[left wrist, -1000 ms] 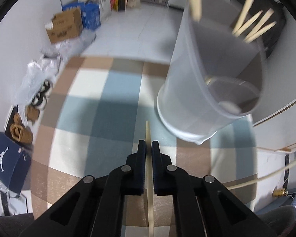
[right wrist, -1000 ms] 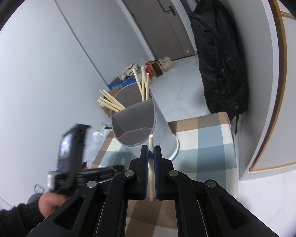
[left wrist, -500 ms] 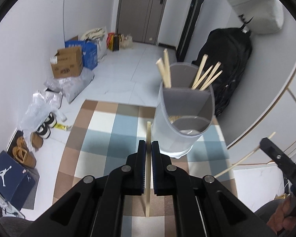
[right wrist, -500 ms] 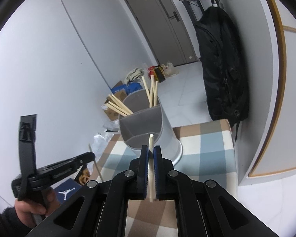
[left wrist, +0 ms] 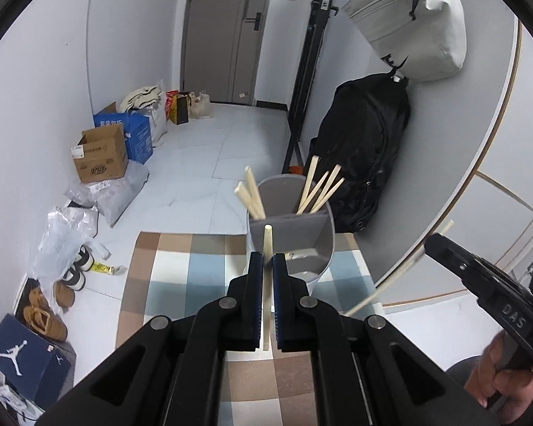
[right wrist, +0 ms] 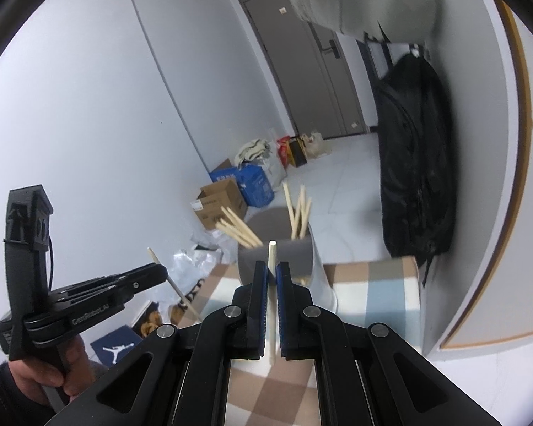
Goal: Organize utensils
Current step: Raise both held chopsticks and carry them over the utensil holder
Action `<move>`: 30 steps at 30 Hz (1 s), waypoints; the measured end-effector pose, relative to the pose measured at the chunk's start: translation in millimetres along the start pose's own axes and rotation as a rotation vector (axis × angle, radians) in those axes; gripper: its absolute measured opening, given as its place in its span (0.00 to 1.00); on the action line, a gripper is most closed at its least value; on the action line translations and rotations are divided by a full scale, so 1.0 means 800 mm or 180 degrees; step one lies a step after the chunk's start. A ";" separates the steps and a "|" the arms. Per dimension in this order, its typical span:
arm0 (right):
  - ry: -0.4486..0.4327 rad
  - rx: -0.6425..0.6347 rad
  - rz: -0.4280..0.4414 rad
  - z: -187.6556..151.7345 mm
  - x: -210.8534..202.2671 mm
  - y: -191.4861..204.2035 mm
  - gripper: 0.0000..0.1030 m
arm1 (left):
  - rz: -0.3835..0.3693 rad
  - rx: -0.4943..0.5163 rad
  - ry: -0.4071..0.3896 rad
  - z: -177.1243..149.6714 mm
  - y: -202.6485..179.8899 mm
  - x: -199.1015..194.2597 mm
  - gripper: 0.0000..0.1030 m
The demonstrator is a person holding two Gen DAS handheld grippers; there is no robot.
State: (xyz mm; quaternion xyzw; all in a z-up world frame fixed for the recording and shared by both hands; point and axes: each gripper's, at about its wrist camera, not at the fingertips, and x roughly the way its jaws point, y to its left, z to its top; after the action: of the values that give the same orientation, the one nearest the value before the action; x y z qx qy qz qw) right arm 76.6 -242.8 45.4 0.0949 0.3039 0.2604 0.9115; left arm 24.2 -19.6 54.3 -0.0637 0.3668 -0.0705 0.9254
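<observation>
Checked cloth point(left wrist: 181, 277) under us, both tongs loaded, holder just ahead.
Near: our left gripper point(left wrist: 265, 266) is clenched on a chopstick point(left wrist: 266, 245); right gripper point(right wrist: 273, 274) likewise clamps its own stick point(right wrist: 272, 252). Beyond, the grey holder point(left wrist: 302, 227) stands on the cloth w/ approx. seven sticks already in its back compartments; front section looks empty. We judge two left to drop. Holder base hidden by jaws; exact stick count unclear, far clutter point(left wrist: 103, 156) irrelevant.

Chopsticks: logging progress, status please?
Left gripper shut on chopstick. Right gripper shut on second chopstick. Divided holder ahead on checkered cloth. Nothing blocking.
</observation>
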 end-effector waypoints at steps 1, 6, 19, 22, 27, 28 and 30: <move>-0.0014 -0.0022 0.0006 0.008 0.000 0.003 0.04 | -0.0031 -0.0001 -0.0012 0.006 -0.001 -0.004 0.01; -0.0074 -0.0116 0.0042 0.041 -0.001 0.016 0.04 | -0.0135 0.0059 -0.0055 0.039 -0.008 -0.019 0.01; -0.0222 -0.0099 0.0074 0.129 0.028 0.019 0.04 | -0.0274 0.0185 -0.0293 0.122 -0.014 -0.019 0.01; -0.0220 -0.0142 0.0039 0.141 0.038 0.021 0.04 | -0.0285 0.0216 -0.0300 0.132 -0.016 -0.010 0.01; -0.0238 -0.0245 -0.0029 0.156 0.052 0.024 0.04 | -0.0277 0.0314 -0.0293 0.144 -0.020 0.010 0.01; -0.0240 -0.0259 -0.0037 0.159 0.055 0.024 0.04 | -0.0270 0.0325 -0.0281 0.147 -0.020 0.015 0.01; -0.0243 -0.0275 -0.0047 0.164 0.061 0.023 0.04 | -0.0260 0.0339 -0.0266 0.149 -0.018 0.024 0.01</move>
State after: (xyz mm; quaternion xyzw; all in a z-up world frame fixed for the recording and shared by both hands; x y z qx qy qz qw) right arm 181.7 -203.2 131.3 0.0632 0.2581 0.2628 0.9276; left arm 118.5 -29.2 130.3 -0.0323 0.3207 -0.1249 0.9384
